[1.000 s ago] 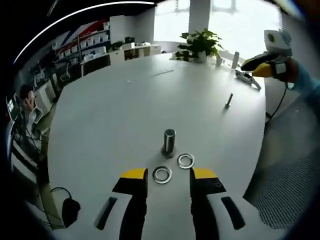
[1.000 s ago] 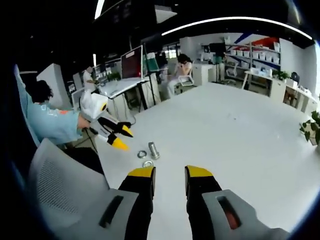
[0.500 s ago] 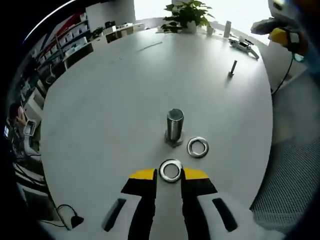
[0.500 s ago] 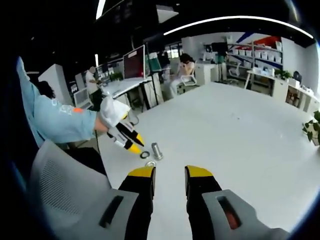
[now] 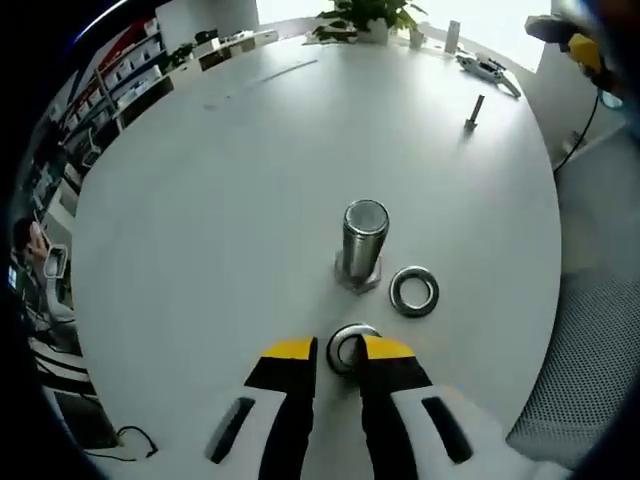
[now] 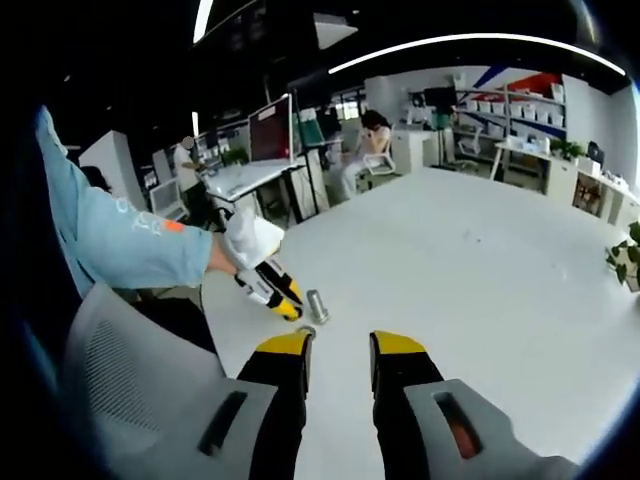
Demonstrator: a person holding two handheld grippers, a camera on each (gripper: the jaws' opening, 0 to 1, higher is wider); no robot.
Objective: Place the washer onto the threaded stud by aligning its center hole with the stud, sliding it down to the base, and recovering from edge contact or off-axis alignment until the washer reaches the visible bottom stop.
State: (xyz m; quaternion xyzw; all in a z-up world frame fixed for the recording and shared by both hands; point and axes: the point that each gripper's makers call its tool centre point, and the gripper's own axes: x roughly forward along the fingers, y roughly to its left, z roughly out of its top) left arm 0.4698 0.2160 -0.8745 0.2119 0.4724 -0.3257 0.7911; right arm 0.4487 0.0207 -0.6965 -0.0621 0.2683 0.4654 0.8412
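Observation:
On the white table [image 5: 220, 200] a steel threaded stud [image 5: 362, 238] stands upright on its hex base. One washer [image 5: 350, 332] sits between the yellow tips of my left gripper [image 5: 338, 350], whose jaws press on its two sides just in front of the stud. A second washer [image 5: 414, 290] lies flat to the right of the stud's base. In the right gripper view, the left gripper [image 6: 288, 305], held by a gloved hand, points down beside the stud [image 6: 317, 305]. My right gripper [image 6: 340, 345] hangs open near the table's edge with nothing in it.
A small bolt [image 5: 474, 110] stands far back on the table, with a metal tool [image 5: 490, 70] and a potted plant [image 5: 365, 15] beyond it. A grey mesh chair [image 6: 120, 380] is by the table's near edge. Desks and people are in the background.
My left gripper has moved down and forward to the near washer and its jaws have narrowed around it. The right gripper has stayed where it was, open.

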